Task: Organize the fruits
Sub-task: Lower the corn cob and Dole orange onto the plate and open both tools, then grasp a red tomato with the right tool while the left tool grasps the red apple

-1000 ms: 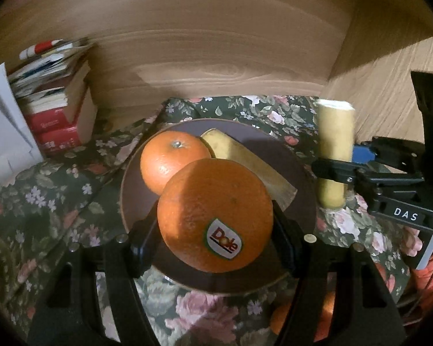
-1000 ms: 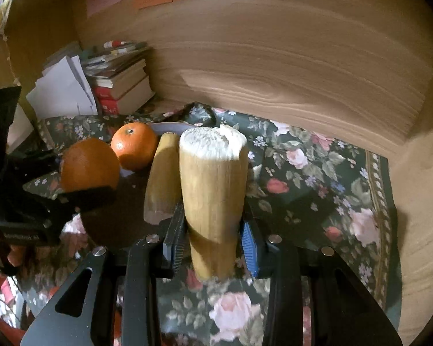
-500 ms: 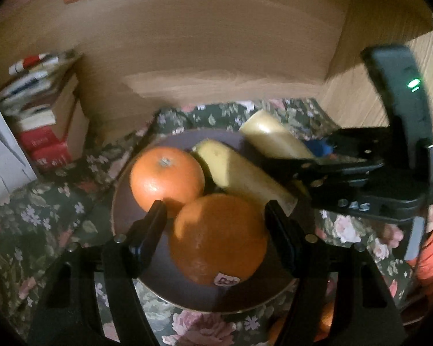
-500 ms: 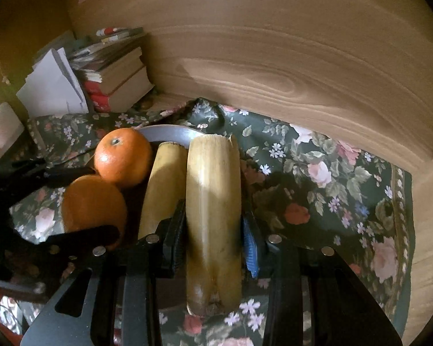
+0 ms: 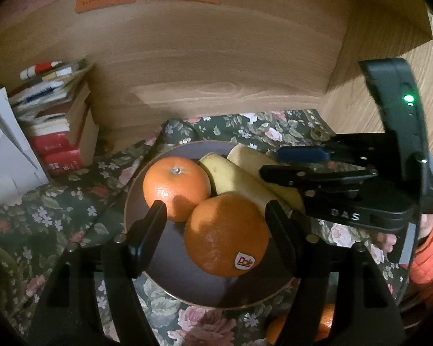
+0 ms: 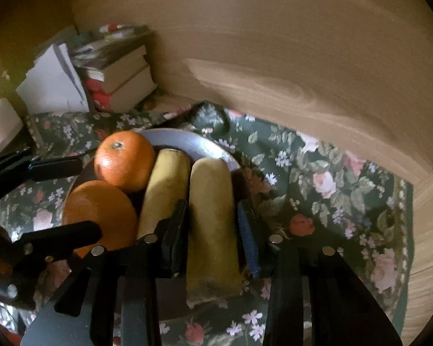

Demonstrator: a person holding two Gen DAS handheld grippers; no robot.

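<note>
A dark round plate (image 5: 170, 259) on a floral cloth holds two oranges and two banana pieces. The near orange (image 5: 226, 235) carries a Dole sticker and lies on the plate between the spread fingers of my left gripper (image 5: 216, 216), which is open. The far orange (image 5: 176, 183) sits behind it. My right gripper (image 6: 213, 213) is open around the right banana piece (image 6: 212, 225), which lies at the plate's right edge (image 6: 187, 141) beside the other banana piece (image 6: 166, 190). The right gripper also shows in the left wrist view (image 5: 317, 173).
A stack of books (image 5: 60, 132) and white papers (image 5: 3, 155) stand at the back left against a wooden wall (image 5: 216, 72). The floral cloth (image 6: 332, 187) covers the surface. More orange fruit (image 5: 277, 328) shows at the bottom edge of the left wrist view.
My left gripper lowered the Dole orange onto the plate and opened. My right gripper tipped its banana piece down flat onto the plate beside the other piece and loosened its fingers.
</note>
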